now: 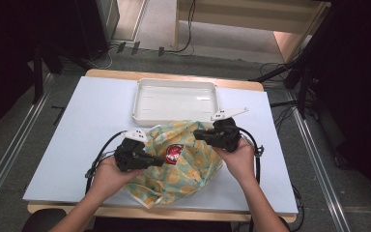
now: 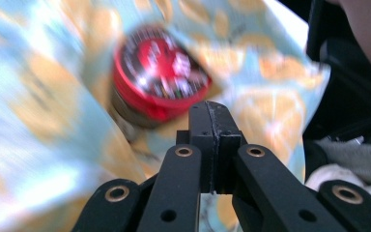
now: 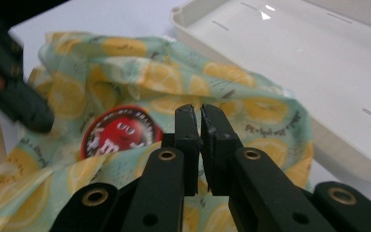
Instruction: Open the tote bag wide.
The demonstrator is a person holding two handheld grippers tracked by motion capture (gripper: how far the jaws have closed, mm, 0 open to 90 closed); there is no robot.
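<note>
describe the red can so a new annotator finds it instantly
Start at the white tray at the table's far edge, then drop to the lemon-print cloth just in front. The red-lidded can sits half wrapped in it, the only red thing there.

- The high view is evenly lit from above; the white table (image 1: 101, 125) is bright, the room's left and right sides fall into near-black.
- Glare streaks the tray (image 3: 290, 53) in the right gripper view.
- The left gripper view is motion-blurred: the cloth (image 2: 38, 121) smears, its jaws stay sharp.

One lemon-print cloth (image 1: 183, 164), one red-lidded tin (image 1: 173, 153), one white tray (image 1: 176, 100), two grippers, left gripper (image 1: 160, 161), right gripper (image 1: 198, 134)
</note>
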